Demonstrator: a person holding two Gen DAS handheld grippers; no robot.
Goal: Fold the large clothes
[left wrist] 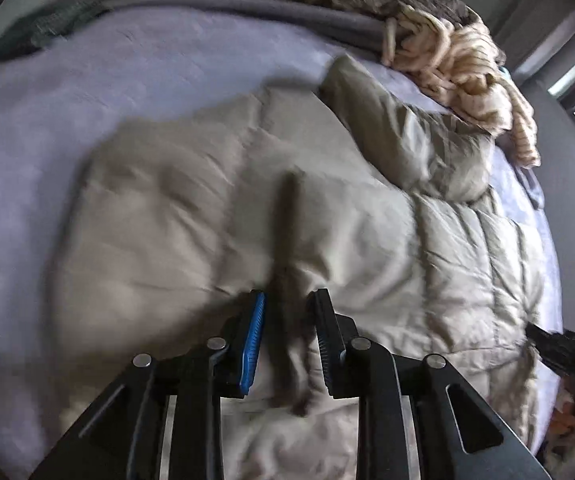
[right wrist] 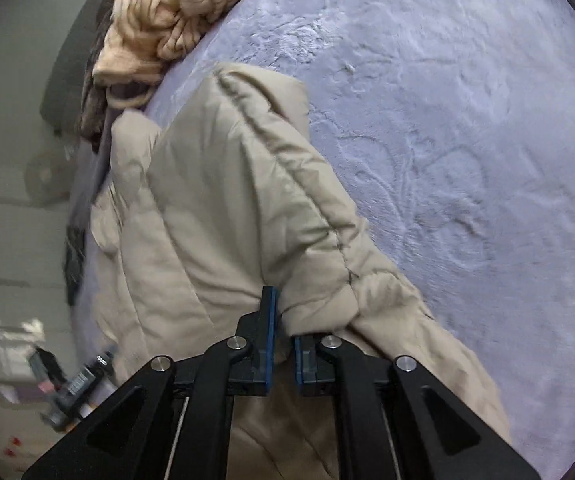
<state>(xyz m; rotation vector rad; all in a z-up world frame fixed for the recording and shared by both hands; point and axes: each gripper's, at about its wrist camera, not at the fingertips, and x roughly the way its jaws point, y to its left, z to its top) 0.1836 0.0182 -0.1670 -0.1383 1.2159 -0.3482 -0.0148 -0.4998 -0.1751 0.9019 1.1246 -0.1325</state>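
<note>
Puffy beige quilted coat (left wrist: 327,208) lies spread on the soft lilac bed cover (left wrist: 47,128), right under both tools. The left gripper (left wrist: 285,312) is a little open, with a dark strip of the coat between its fingers. The right gripper (right wrist: 283,320) pinches a fold of the coat's edge. A cream knitted sweater (right wrist: 167,12) sits piled near the coat's far end.

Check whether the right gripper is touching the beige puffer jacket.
Touching. The right wrist view shows the right gripper nearly closed, with a fold of the beige puffer jacket pinched between its blue pads.
</note>
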